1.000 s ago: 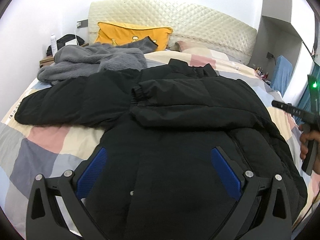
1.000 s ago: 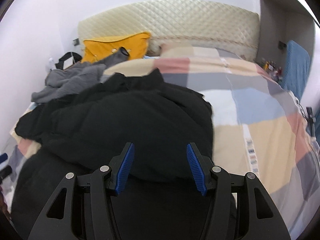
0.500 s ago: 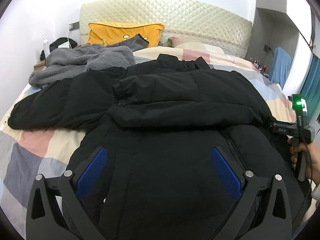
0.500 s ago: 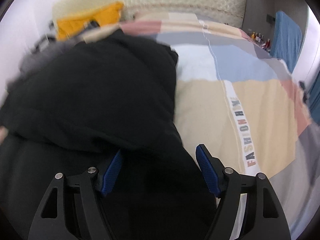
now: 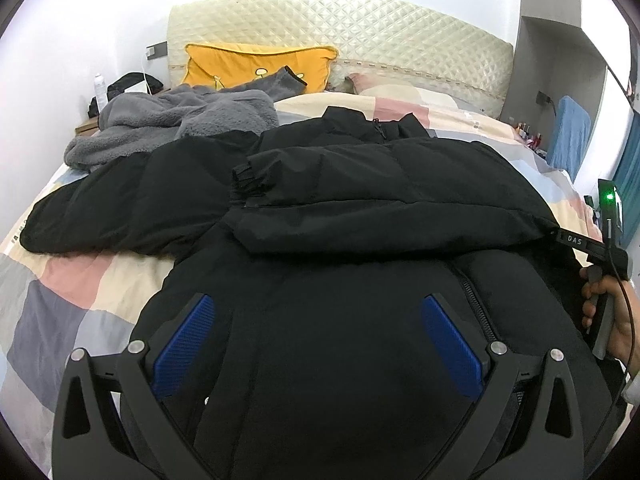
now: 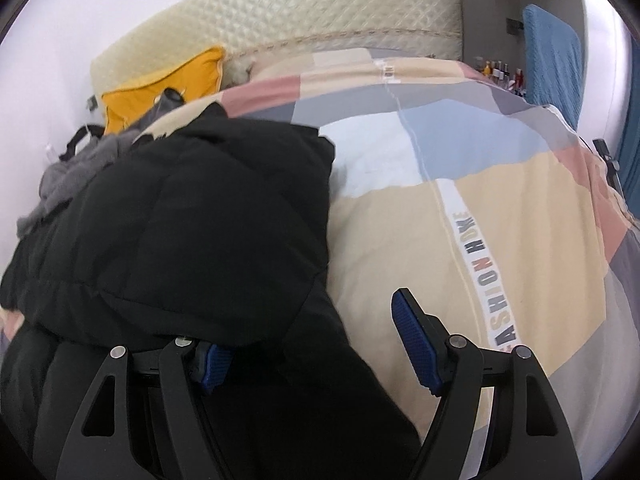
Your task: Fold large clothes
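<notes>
A black puffer jacket point(image 5: 352, 216) lies front-up on the patchwork bed. Its right sleeve point(image 5: 384, 196) is folded across the chest, and its left sleeve point(image 5: 120, 208) stretches out to the left. My left gripper point(image 5: 320, 332) is open and empty above the jacket's lower body. My right gripper point(image 6: 316, 344) is open at the jacket's right edge point(image 6: 224, 240); its left finger is tucked under the fold, its right finger point(image 6: 416, 344) over bare bedding. The right gripper's body also shows in the left wrist view point(image 5: 592, 248), at the jacket's right side.
A grey fleece garment point(image 5: 176, 124) is heaped at the back left beside a yellow pillow point(image 5: 256, 64) against the quilted headboard point(image 5: 360, 36). The patchwork duvet point(image 6: 480, 200) is to the jacket's right. A nightstand with a bottle point(image 5: 100, 88) stands far left.
My right gripper has opened wider and dropped low to the jacket's right edge, sliding its left finger under the fold. The left gripper stayed open and shifted slightly over the jacket's body.
</notes>
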